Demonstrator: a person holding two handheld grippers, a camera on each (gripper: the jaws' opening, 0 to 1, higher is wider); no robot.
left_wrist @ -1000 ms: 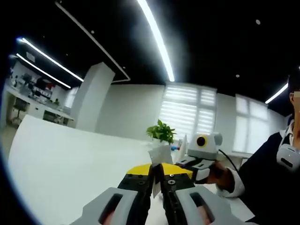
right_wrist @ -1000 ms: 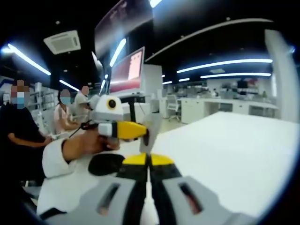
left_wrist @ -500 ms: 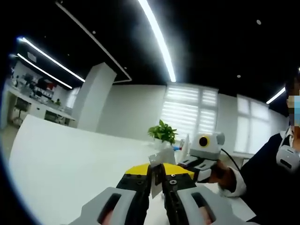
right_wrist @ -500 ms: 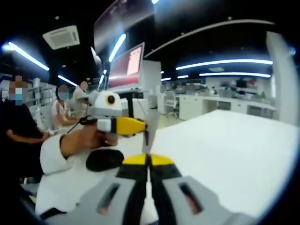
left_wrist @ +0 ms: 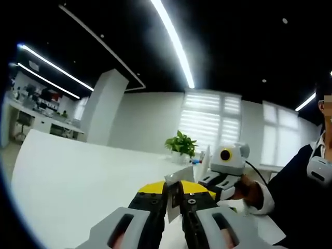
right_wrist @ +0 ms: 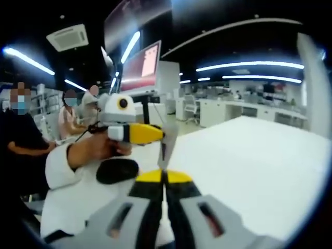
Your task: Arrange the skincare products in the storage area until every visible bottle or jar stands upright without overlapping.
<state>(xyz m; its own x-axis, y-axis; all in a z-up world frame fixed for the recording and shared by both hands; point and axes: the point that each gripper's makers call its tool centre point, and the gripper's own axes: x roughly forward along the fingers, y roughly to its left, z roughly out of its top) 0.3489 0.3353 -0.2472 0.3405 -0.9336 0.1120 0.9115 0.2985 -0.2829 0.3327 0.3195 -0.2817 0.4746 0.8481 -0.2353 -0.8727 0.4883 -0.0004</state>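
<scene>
Your tools over the white surface [left_wrist: 67, 176].
Left tool [left_wrist: 174, 193]: pressed together, pinching a paper slip [left_wrist: 176, 179]. Right tool [right_wrist: 164, 179]: pressed together on a thin slip [right_wrist: 165, 150]. Potted plant [left_wrist: 181, 146] at the surface's far edge.

Bright ceiling light strips [left_wrist: 174, 44], glaring white table [right_wrist: 249, 161], fisheye-warped soft edges.

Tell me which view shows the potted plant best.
The left gripper view: the potted plant stands at the far edge of the white table, just beyond the closed left gripper. The right gripper view looks the other way, toward desks and a monitor.
</scene>
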